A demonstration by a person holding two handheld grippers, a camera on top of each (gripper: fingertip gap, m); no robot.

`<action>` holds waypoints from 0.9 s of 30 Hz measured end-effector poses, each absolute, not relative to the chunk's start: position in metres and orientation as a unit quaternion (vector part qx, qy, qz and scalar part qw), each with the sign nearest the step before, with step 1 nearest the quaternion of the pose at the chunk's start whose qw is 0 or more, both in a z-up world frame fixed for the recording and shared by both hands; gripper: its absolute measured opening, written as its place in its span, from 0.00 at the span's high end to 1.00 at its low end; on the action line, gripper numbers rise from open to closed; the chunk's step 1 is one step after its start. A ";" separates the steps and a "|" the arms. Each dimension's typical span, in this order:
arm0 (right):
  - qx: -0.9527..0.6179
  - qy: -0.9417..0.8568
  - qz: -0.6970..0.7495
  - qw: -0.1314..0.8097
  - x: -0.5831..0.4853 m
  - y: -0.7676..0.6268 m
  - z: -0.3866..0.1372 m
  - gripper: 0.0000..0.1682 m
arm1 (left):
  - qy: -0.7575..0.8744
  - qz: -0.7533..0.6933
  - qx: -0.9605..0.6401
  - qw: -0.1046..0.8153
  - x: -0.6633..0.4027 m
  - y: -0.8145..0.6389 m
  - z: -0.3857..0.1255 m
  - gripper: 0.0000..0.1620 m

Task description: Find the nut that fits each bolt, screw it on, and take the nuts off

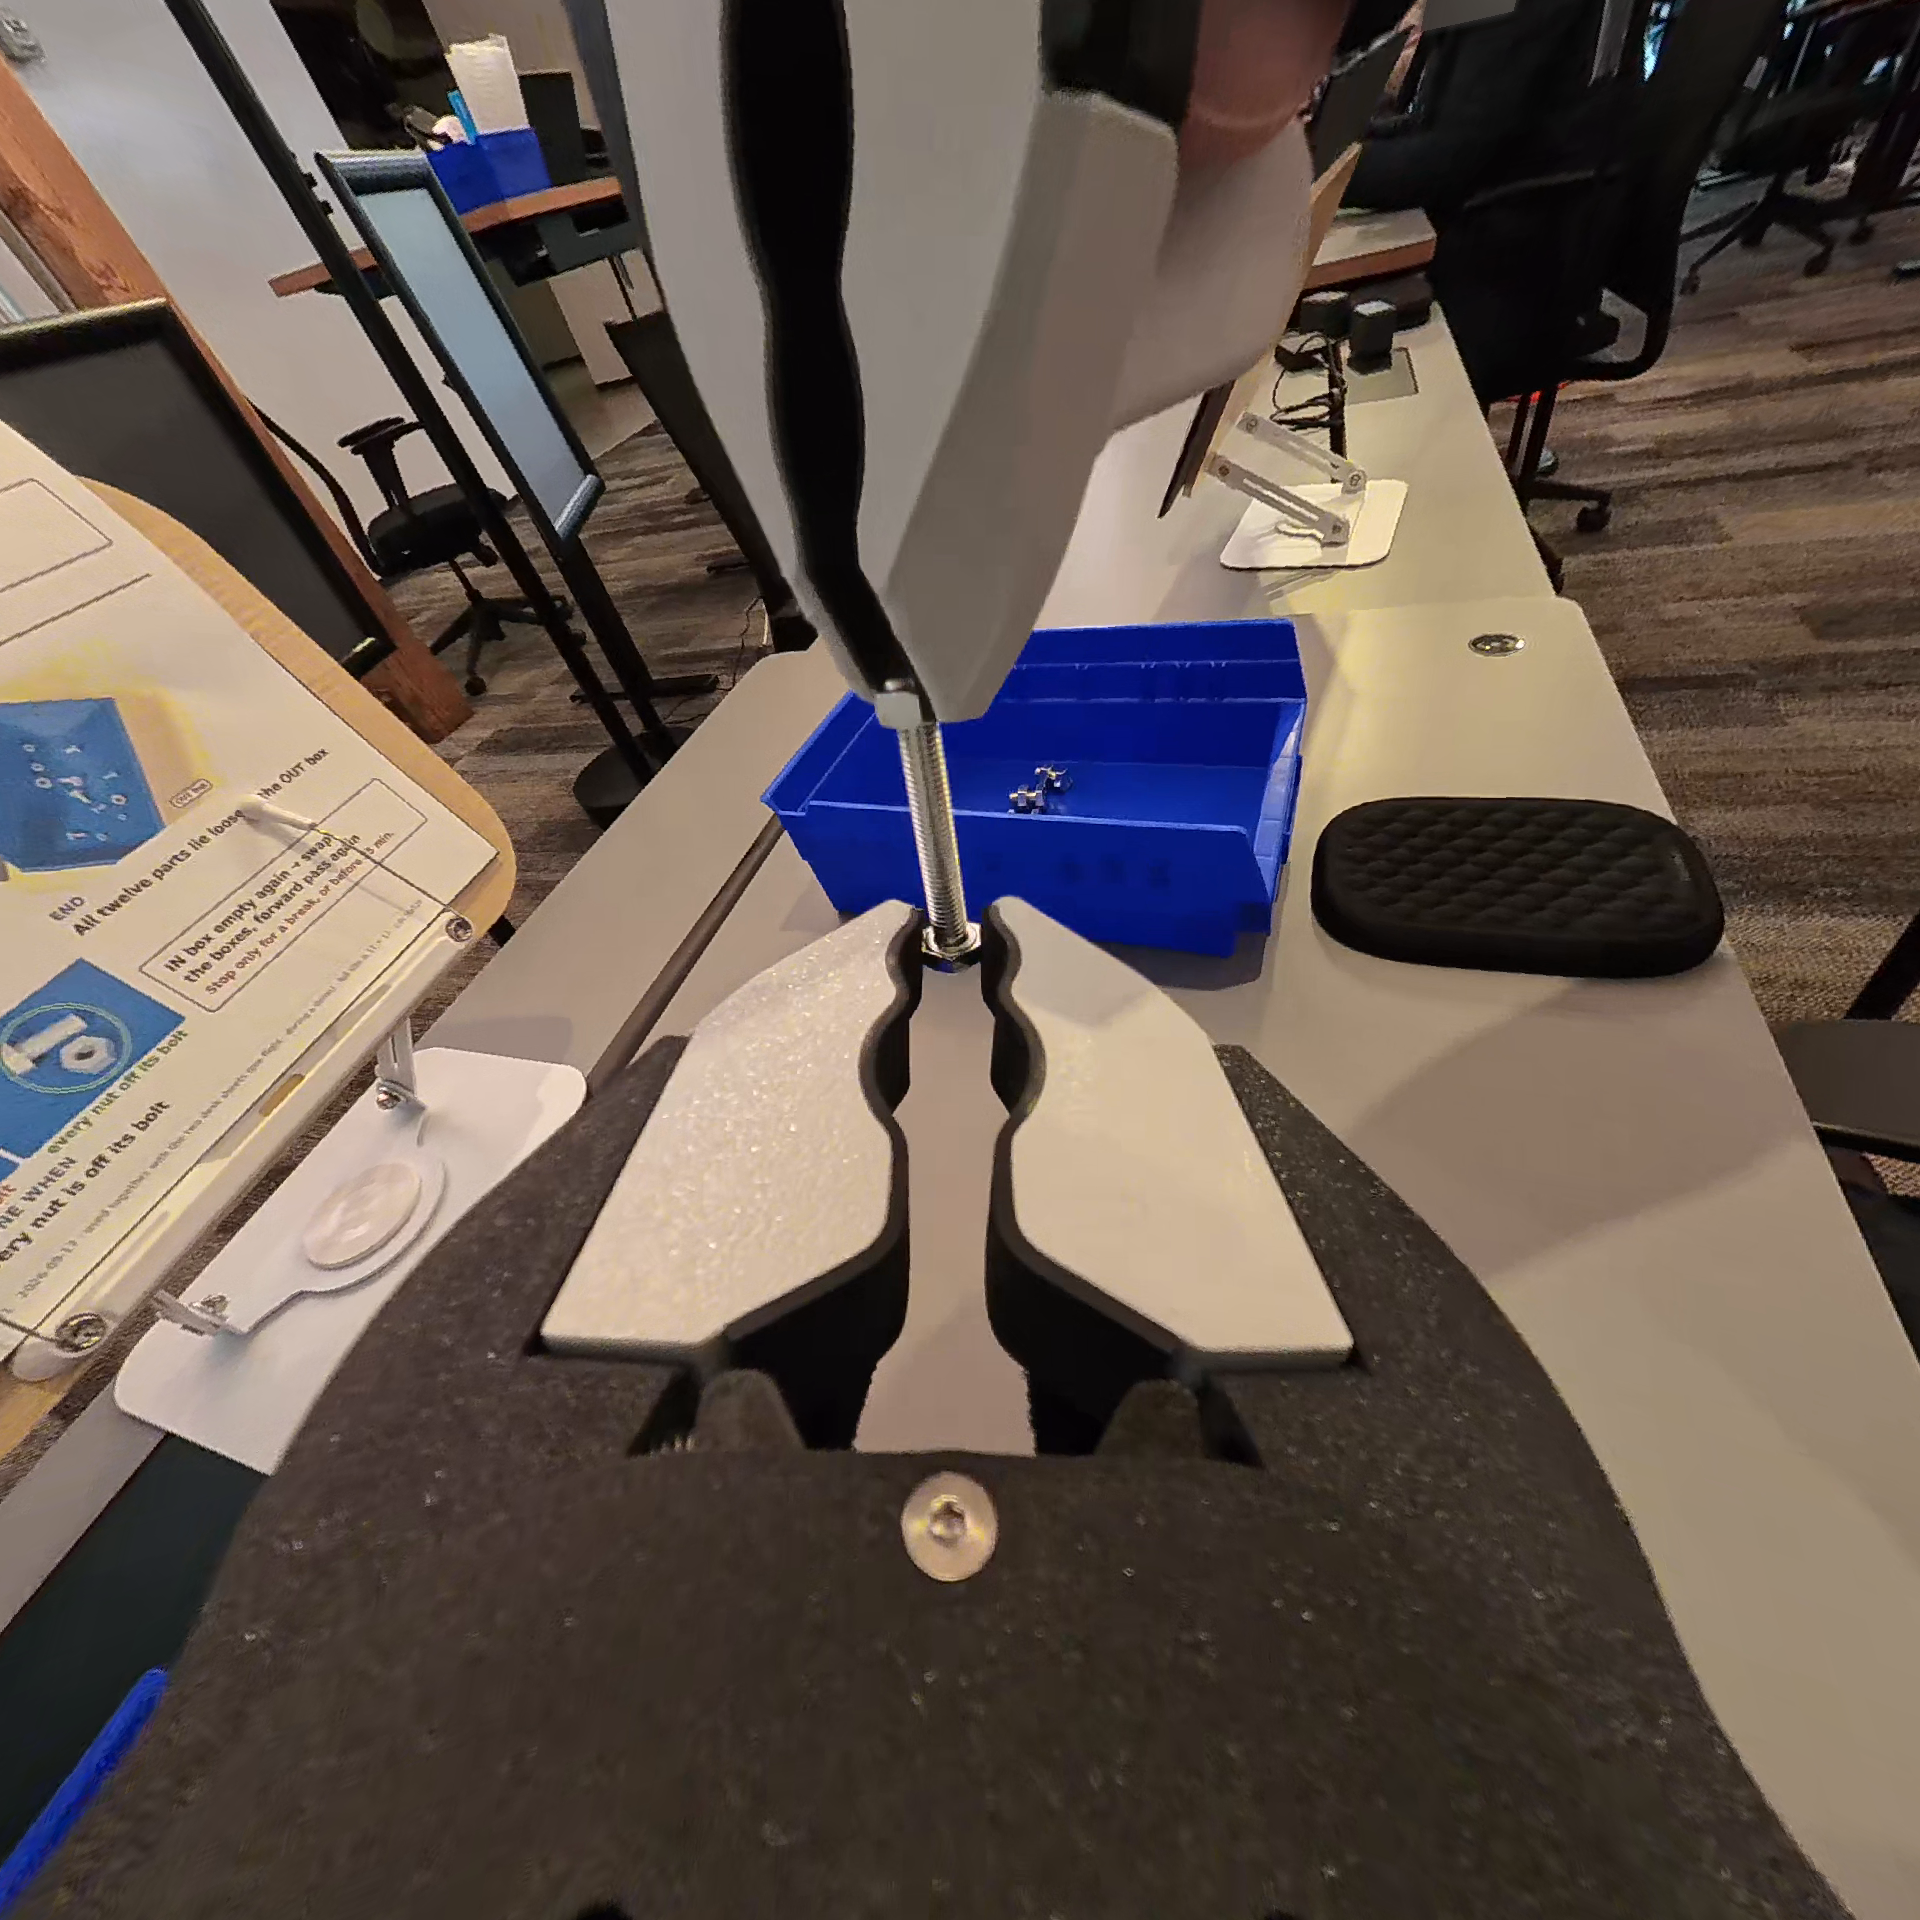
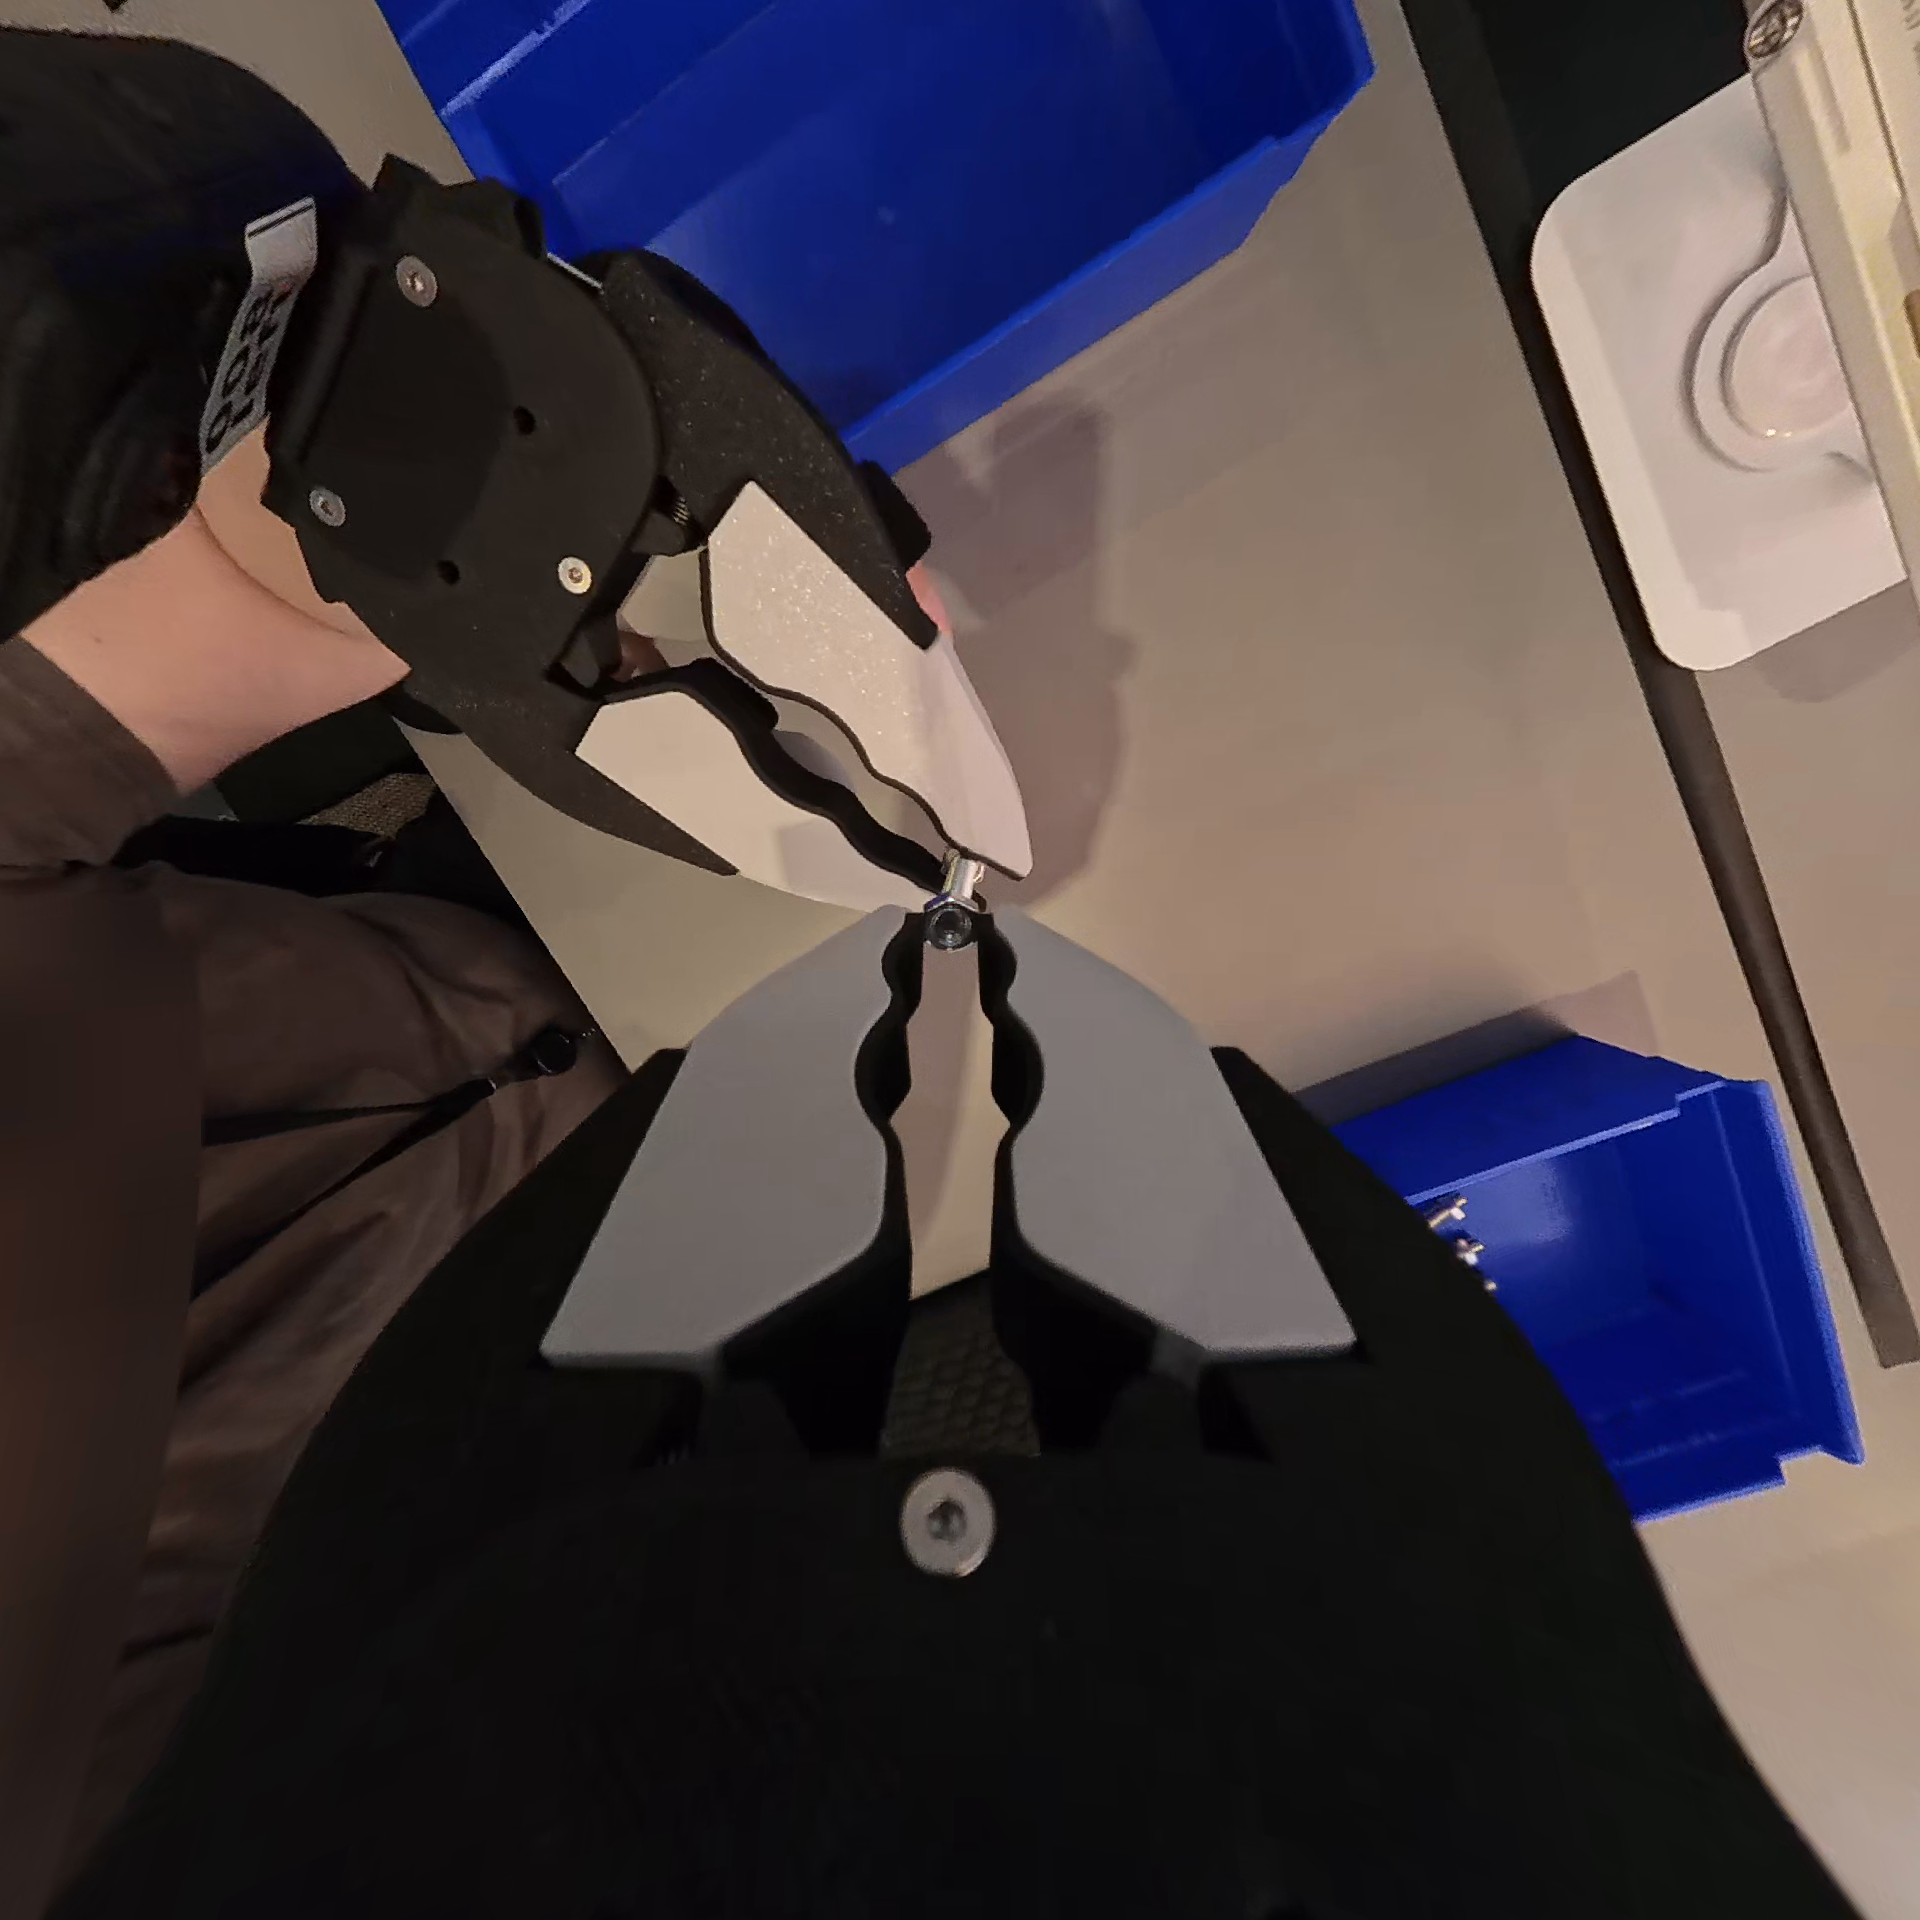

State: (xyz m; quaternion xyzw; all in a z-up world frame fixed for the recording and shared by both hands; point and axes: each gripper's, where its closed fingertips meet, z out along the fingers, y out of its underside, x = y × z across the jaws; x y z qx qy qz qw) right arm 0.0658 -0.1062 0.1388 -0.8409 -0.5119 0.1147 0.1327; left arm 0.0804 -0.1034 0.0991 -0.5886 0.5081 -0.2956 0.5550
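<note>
Locate the paper instruction sheet at the left edge of the surface. At centre, above the surface, note the left claw nearly shut on the nut at the lower end of the upright bolt. Note the right claw pinched on the hex head from above. Treat both parts as light, rigid, slippery steel. Grip the flats, never the threads. Behind, note the hard plastic blue bin. At right, note the soft quilted black pad.
</note>
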 end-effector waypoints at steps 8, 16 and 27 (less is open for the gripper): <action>-0.844 -0.508 0.105 0.133 0.065 -0.106 0.140 0.93 | 0.505 -0.286 -0.590 0.562 0.080 -0.103 0.100 0.94; -0.806 -0.578 0.071 0.104 0.071 -0.115 0.137 0.93 | 0.525 -0.310 -0.580 0.540 0.084 -0.113 0.098 0.94; -0.721 -0.689 0.038 0.063 0.082 -0.131 0.129 0.93 | 0.564 -0.337 -0.564 0.500 0.094 -0.132 0.089 0.94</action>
